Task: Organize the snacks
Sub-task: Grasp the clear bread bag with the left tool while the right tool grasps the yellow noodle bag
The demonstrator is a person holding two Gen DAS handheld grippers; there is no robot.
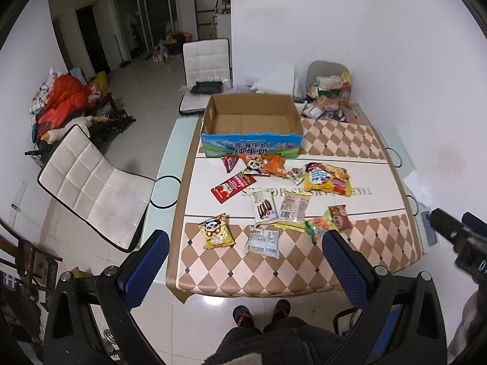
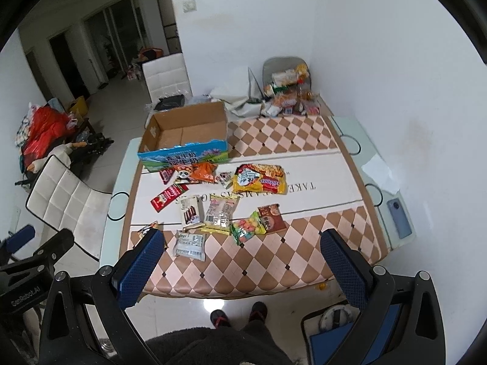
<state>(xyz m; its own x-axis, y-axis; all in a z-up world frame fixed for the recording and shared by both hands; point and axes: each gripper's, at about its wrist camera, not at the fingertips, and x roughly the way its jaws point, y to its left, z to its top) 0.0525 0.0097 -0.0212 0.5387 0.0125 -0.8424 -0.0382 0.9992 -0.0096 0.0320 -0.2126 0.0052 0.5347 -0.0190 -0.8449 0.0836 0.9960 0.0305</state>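
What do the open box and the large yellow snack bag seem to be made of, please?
The open box looks like corrugated cardboard: matt brown inside, folded flaps, glossy blue printed front. The large yellow snack bag looks like thin plastic film: crinkled, shiny, catching highlights; possibly foil-lined, which cannot be told.

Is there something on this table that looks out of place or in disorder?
Yes. The snack packets lie scattered loosely across the table, some overlapping, while the cardboard box behind them sits empty. A phone rests near the table's right edge, apart from the snacks. Nothing looks spilled or torn.

snack packets [image 1: 268,194] lie on the table [image 1: 261,270] before the box [image 1: 251,127].
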